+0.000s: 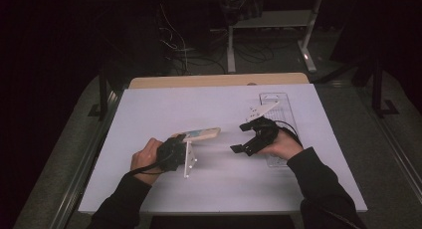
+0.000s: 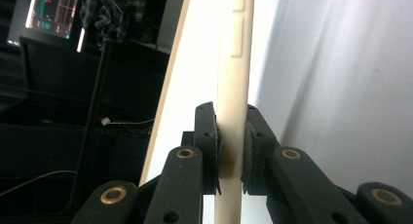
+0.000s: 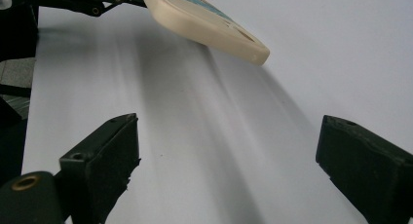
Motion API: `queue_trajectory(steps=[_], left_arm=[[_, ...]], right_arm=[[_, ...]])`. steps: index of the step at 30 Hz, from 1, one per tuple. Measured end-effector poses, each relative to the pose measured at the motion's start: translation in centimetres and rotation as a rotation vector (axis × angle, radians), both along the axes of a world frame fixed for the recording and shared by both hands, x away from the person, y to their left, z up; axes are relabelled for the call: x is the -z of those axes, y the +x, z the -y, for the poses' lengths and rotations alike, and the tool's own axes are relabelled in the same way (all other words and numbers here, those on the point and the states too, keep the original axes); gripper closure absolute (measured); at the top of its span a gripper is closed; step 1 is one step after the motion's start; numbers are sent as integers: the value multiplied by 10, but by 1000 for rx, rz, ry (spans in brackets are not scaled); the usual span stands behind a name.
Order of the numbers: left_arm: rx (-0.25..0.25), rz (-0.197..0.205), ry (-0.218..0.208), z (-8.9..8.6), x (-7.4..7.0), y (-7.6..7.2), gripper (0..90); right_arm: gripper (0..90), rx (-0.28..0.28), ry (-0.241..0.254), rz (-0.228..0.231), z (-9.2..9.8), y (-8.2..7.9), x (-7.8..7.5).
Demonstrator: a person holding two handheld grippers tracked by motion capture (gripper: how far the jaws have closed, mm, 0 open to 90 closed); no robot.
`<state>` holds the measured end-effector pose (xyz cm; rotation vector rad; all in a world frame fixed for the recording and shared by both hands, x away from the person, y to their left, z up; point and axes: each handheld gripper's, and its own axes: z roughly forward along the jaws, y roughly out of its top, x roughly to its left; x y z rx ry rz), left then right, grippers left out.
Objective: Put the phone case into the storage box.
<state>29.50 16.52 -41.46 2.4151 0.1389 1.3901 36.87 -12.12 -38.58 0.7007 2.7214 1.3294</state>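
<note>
Clear tray (image 1: 276, 102) beside right gripper (image 1: 245, 138) (high view)

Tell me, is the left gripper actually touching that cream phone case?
Touching. In the left gripper view, the left gripper has both pads pressed against the edges of the cream phone case, with no gap.

Left gripper view: phone case (image 2: 234, 63) cut off at top and bottom edges; its face not visible, edge-on only. Right gripper view: case's near end (image 3: 204, 19) hidden by left tongs (image 3: 104, 2), upper left of frame. High view: clear tray (image 1: 275, 98) partly hidden behind right tongs (image 1: 247, 138); contents too faint to tell.
</note>
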Motion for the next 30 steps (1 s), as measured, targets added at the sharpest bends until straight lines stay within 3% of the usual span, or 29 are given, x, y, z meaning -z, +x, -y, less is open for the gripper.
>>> queue_trajectory(steps=[5, 12, 13, 30], left_arm=[[-13, -37, -47, -1, -2, 1, 800], [-33, -94, -109, -3, -7, 4, 800], [-42, -110, -123, -4, -7, 4, 800], [-79, -273, -345, -14, -18, 12, 799]], right_arm=[[80, -3, 1, -6, -1, -1, 0], [80, -11, -11, 18, 0, 1, 1], [80, -3, 4, -2, 0, 0, 0], [80, -1, 7, -5, 0, 0, 0]])
